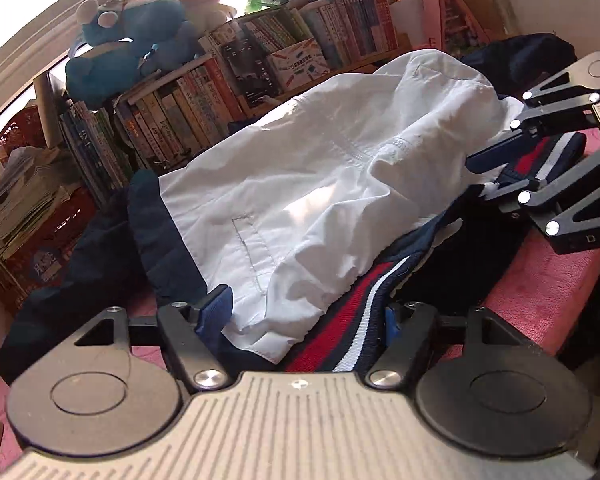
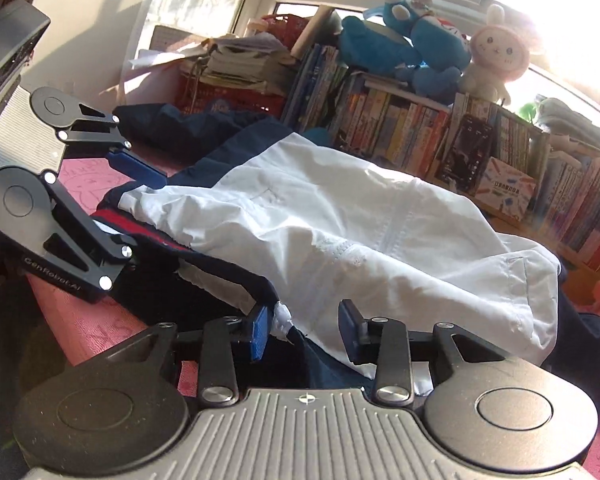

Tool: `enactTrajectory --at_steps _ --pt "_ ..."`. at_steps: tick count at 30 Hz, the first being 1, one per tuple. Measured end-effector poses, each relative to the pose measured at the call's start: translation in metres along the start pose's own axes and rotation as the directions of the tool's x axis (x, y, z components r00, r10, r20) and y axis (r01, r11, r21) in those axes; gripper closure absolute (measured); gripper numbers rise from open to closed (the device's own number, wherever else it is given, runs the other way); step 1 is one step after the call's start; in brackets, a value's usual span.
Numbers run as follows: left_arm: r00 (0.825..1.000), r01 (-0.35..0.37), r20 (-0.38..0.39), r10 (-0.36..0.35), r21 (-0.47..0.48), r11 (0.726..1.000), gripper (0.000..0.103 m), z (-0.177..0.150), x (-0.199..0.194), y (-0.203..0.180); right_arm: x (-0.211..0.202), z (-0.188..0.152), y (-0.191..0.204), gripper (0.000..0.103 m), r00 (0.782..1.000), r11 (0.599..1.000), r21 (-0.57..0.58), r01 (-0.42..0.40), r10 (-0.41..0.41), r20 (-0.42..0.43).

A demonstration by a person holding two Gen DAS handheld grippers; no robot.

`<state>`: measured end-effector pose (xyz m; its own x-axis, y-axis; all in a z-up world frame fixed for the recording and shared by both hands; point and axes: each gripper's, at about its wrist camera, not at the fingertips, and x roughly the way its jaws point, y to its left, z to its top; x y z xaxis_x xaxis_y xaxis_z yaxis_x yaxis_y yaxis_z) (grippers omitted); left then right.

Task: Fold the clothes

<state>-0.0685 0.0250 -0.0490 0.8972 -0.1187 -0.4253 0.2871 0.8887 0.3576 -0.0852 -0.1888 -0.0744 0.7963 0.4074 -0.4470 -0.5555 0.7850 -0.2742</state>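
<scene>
White-and-navy nylon jacket (image 1: 324, 184) is lying bunched along the pink tabletop's (image 1: 540, 292) near edge; both grippers' fingers are gaping, straddling its striped hem (image 1: 340, 340), holding nothing, seemingly for a fold.

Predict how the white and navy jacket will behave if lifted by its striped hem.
The jacket would probably drape limply: its thin cloth already lies creased. The striped hem looks thicker, so likely grips better. It seems light, with smooth fabric that may slide.
</scene>
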Motion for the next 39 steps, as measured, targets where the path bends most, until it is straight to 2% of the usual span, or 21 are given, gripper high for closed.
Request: enactTrajectory --at_steps 2,3,4,6,9,10,12,14,15,18,20,22,25,27,29,32,34,35,36,37,39 --pt "0.995 -0.100 -0.003 0.100 -0.001 0.995 0.032 0.001 0.006 0.004 0.000 -0.007 0.004 0.068 0.999 0.999 -0.028 0.038 -0.038 -0.015" --pt "0.989 -0.150 -0.005 0.150 -0.002 0.989 0.032 0.001 0.009 0.006 0.000 -0.011 0.005 0.076 0.994 0.993 -0.047 0.109 -0.110 -0.016" --pt "0.980 -0.199 0.002 0.199 0.003 0.980 0.030 0.003 0.011 0.009 0.000 -0.013 0.003 0.081 0.984 0.983 -0.053 0.177 -0.178 -0.019" --pt "0.959 -0.280 0.043 0.279 0.024 0.960 0.030 0.010 0.006 0.020 -0.004 -0.011 -0.022 0.089 0.953 0.952 0.047 0.301 -0.299 -0.045" --pt "0.958 -0.279 0.060 0.279 -0.013 0.960 0.018 0.020 -0.003 0.044 -0.029 -0.009 -0.073 0.089 0.894 0.861 0.244 0.447 -0.442 -0.078" --pt "0.957 -0.280 0.075 0.279 0.002 0.960 0.015 0.023 -0.008 0.047 -0.041 -0.008 -0.077 0.088 0.887 0.851 0.256 0.458 -0.458 -0.062" --pt "0.939 -0.333 0.134 0.317 0.117 0.936 0.015 0.030 -0.021 0.039 -0.064 -0.005 -0.084 0.088 0.871 0.832 0.279 0.479 -0.491 -0.030" --pt "0.916 -0.390 0.199 0.348 0.240 0.889 0.011 0.039 -0.038 0.029 -0.085 0.000 -0.081 0.088 0.857 0.826 0.270 0.495 -0.515 0.002" --pt "0.920 -0.381 0.197 0.339 0.247 0.891 0.011 0.044 -0.048 0.030 -0.096 0.002 -0.077 0.088 0.855 0.828 0.253 0.500 -0.519 0.010" --pt "0.963 -0.265 0.108 0.248 0.198 0.944 0.009 0.045 -0.065 0.035 -0.109 -0.008 -0.075 0.088 0.873 0.834 0.271 0.481 -0.483 -0.065" --pt "0.980 -0.199 0.023 0.198 0.201 0.959 0.009 0.030 -0.063 0.027 -0.110 -0.024 -0.072 0.088 0.884 0.832 0.301 0.467 -0.439 -0.160" --pt "0.983 -0.160 -0.050 0.175 0.229 0.960 0.009 0.016 -0.059 0.015 -0.110 -0.037 -0.065 0.088 0.887 0.832 0.317 0.456 -0.397 -0.233" --pt "0.978 -0.108 -0.150 0.145 0.236 0.966 0.009 -0.005 -0.052 0.005 -0.116 -0.043 -0.050 0.088 0.896 0.857 0.291 0.425 -0.353 -0.268" --pt "0.977 -0.034 -0.201 0.072 0.187 0.982 0.009 -0.012 -0.048 0.010 -0.117 -0.047 -0.046 0.088 0.902 0.877 0.268 0.398 -0.321 -0.287" --pt "0.970 0.045 -0.245 -0.010 0.139 0.989 0.009 -0.016 -0.044 0.016 -0.115 -0.049 -0.047 0.086 0.907 0.894 0.262 0.362 -0.274 -0.319" --pt "0.956 0.157 -0.258 -0.137 0.057 0.986 0.010 -0.015 -0.045 0.030 -0.116 -0.045 -0.052 0.081 0.915 0.922 0.256 0.290 -0.188 -0.358" --pt "0.936 0.253 -0.244 -0.254 -0.037 0.967 0.010 -0.011 -0.051 0.044 -0.124 -0.040 -0.064 0.066 0.930 0.926 0.326 0.191 -0.065 -0.361" --pt "0.921 0.303 -0.227 -0.316 -0.091 0.949 0.010 -0.010 -0.055 0.052 -0.130 -0.038 -0.074 0.054 0.941 0.911 0.392 0.126 0.016 -0.337" --pt "0.906 0.347 -0.204 -0.371 -0.144 0.927 0.010 -0.008 -0.059 0.059 -0.136 -0.036 -0.085 0.045 0.954 0.878 0.476 0.052 0.098 -0.285" --pt "0.888 0.390 -0.178 -0.424 -0.197 0.900 0.009 -0.007 -0.063 0.067 -0.141 -0.035 -0.096 0.041 0.962 0.830 0.557 -0.017 0.165 -0.217" --pt "0.852 0.465 -0.112 -0.512 -0.289 0.837 0.007 -0.003 -0.070 0.082 -0.145 -0.032 -0.117 0.036 0.965 0.708 0.692 -0.143 0.256 -0.063"
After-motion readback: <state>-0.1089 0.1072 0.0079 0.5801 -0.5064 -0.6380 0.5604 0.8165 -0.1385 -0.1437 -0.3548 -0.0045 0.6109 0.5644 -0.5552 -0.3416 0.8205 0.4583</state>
